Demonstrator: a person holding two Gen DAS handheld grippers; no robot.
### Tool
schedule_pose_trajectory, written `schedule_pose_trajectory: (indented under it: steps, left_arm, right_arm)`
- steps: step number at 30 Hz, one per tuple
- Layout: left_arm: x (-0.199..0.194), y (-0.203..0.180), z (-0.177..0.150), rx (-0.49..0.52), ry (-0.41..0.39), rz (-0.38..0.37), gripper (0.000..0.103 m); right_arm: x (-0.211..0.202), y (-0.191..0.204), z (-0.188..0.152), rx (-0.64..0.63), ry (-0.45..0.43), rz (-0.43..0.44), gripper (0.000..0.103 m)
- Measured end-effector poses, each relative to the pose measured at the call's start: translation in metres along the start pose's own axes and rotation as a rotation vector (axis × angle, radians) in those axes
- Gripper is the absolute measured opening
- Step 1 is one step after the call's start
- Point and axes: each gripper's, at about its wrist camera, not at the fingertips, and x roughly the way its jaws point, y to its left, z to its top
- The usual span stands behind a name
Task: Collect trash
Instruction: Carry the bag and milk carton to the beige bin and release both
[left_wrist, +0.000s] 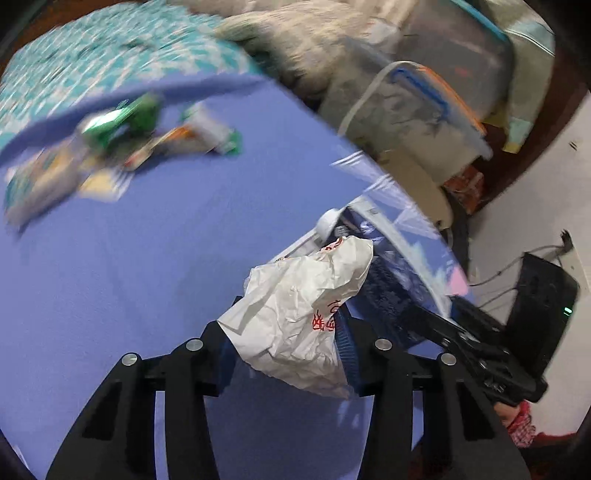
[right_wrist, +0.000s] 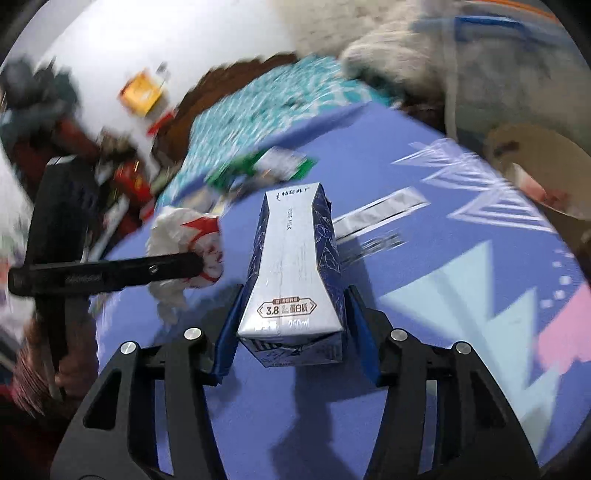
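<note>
My left gripper (left_wrist: 288, 343) is shut on a crumpled white paper wrapper with red print (left_wrist: 303, 314), held above the purple mat (left_wrist: 147, 277). My right gripper (right_wrist: 291, 325) is shut on a blue and silver milk carton (right_wrist: 295, 266), lifted over the mat (right_wrist: 424, 332). The two grippers are close together: the wrapper (right_wrist: 184, 251) and the left gripper's finger (right_wrist: 110, 275) show at the left of the right wrist view, and the carton (left_wrist: 384, 273) shows behind the wrapper in the left wrist view. More trash, green and orange wrappers (left_wrist: 155, 129), lies blurred at the mat's far side.
A tan paper bag (right_wrist: 539, 173) stands open at the mat's right edge. Clear storage bins (left_wrist: 424, 110) and a grey fluffy blanket (left_wrist: 303, 44) lie beyond the mat. A teal patterned cloth (left_wrist: 92, 62) borders the mat. Black electronics and cables (left_wrist: 543, 295) sit by the wall.
</note>
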Motion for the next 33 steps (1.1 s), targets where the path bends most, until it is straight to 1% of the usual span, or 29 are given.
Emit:
schedule_pose_trajectory:
  steps: [4,5,6,8,10,13,15,16,17,18,19,20,21,22,24,26,29,30,33]
  left_arm:
    - [0.025,-0.051,0.045,0.120,-0.012,-0.053,0.044]
    - [0.036,-0.067,0.061,0.148,-0.006,-0.082,0.044]
    - [0.045,-0.077,0.072,0.164,0.000,-0.099,0.044]
    - [0.072,-0.109,0.101,0.212,0.019,-0.134,0.044]
    - [0.098,-0.135,0.121,0.248,0.034,-0.143,0.045]
    - [0.142,-0.169,0.145,0.280,0.074,-0.149,0.048]
    - [0.168,-0.183,0.154,0.285,0.098,-0.144,0.053]
    - [0.184,-0.189,0.159,0.280,0.113,-0.139,0.064]
    - [0.195,-0.191,0.161,0.275,0.126,-0.131,0.081]
    - [0.208,-0.194,0.164,0.267,0.136,-0.102,0.086]
    - [0.216,-0.194,0.165,0.254,0.138,-0.066,0.087]
    - [0.220,-0.191,0.165,0.242,0.145,-0.058,0.087]
    - [0.219,-0.188,0.165,0.228,0.151,-0.064,0.086]
    - [0.216,-0.186,0.164,0.220,0.147,-0.072,0.086]
    - [0.191,-0.177,0.156,0.232,0.094,-0.087,0.086]
    - [0.167,-0.172,0.149,0.249,0.045,-0.086,0.086]
    - [0.123,-0.149,0.124,0.255,-0.025,-0.077,0.087]
    - [0.104,-0.136,0.110,0.253,-0.051,-0.063,0.087]
    - [0.067,-0.099,0.076,0.235,-0.104,-0.006,0.087]
  right_arm:
    - [-0.027,-0.050,0.025,0.094,-0.107,-0.080,0.055]
    - [-0.035,-0.065,0.033,0.119,-0.135,-0.100,0.055]
    - [-0.043,-0.080,0.040,0.146,-0.161,-0.124,0.055]
    - [-0.056,-0.110,0.055,0.201,-0.198,-0.175,0.055]
    - [-0.065,-0.141,0.066,0.256,-0.218,-0.216,0.055]
    - [-0.066,-0.182,0.080,0.327,-0.218,-0.277,0.055]
    - [-0.058,-0.201,0.090,0.351,-0.209,-0.313,0.058]
    - [-0.054,-0.208,0.092,0.355,-0.207,-0.322,0.059]
    - [-0.049,-0.214,0.096,0.358,-0.201,-0.329,0.074]
    - [-0.045,-0.220,0.099,0.368,-0.193,-0.334,0.079]
    - [-0.044,-0.219,0.100,0.383,-0.208,-0.341,0.079]
    - [-0.048,-0.218,0.099,0.396,-0.235,-0.338,0.079]
    - [-0.052,-0.216,0.098,0.398,-0.256,-0.331,0.079]
    - [-0.063,-0.213,0.093,0.392,-0.275,-0.333,0.078]
    - [-0.076,-0.197,0.088,0.375,-0.318,-0.340,0.078]
    - [-0.080,-0.178,0.084,0.359,-0.330,-0.314,0.076]
    - [-0.073,-0.142,0.080,0.324,-0.315,-0.254,0.076]
    - [-0.066,-0.130,0.080,0.309,-0.301,-0.229,0.075]
    - [-0.043,-0.086,0.072,0.252,-0.241,-0.160,0.075]
